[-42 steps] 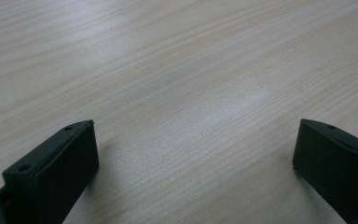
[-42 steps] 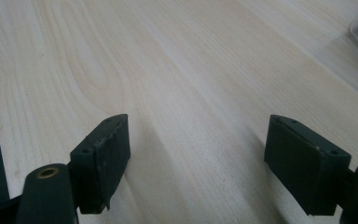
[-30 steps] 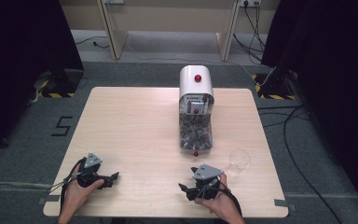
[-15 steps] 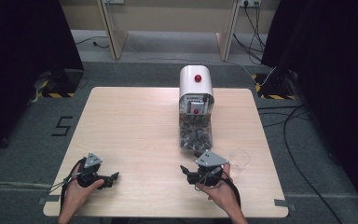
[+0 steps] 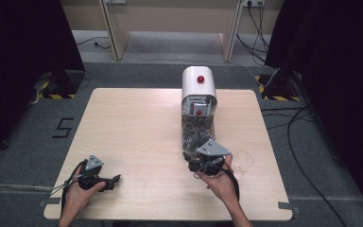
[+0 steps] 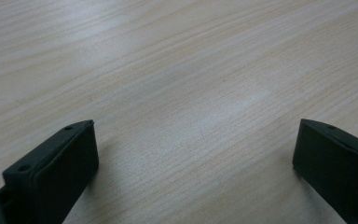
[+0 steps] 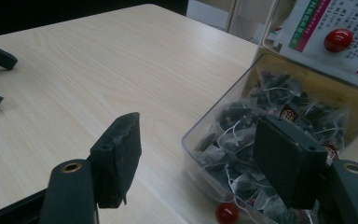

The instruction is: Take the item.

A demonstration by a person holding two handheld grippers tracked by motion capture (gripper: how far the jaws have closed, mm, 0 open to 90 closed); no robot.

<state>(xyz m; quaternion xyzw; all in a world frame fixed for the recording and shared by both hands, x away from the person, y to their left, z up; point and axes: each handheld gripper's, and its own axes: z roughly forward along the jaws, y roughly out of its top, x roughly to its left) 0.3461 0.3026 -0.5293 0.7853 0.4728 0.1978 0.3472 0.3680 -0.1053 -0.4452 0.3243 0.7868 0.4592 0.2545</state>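
A white "5" (image 5: 64,127) is marked on the floor left of the counter (image 5: 137,123). My left tool (image 5: 115,179) lies low near the counter's front-left corner, released, its jaws wide apart over bare wood, with free counter stretching from it toward the middle. One clear dispenser (image 5: 198,113) of dark tea bags (image 7: 242,140) stands right of centre; it has a white domed top and a printed label (image 7: 326,28) too small to read. It carries three red knobs: on the dome, on the label, and at the tray's near edge (image 7: 226,212). My right tool (image 5: 194,167), released, hovers at the tray's open front. One clear cup (image 5: 242,161) sits just right of it, near the counter's right edge.
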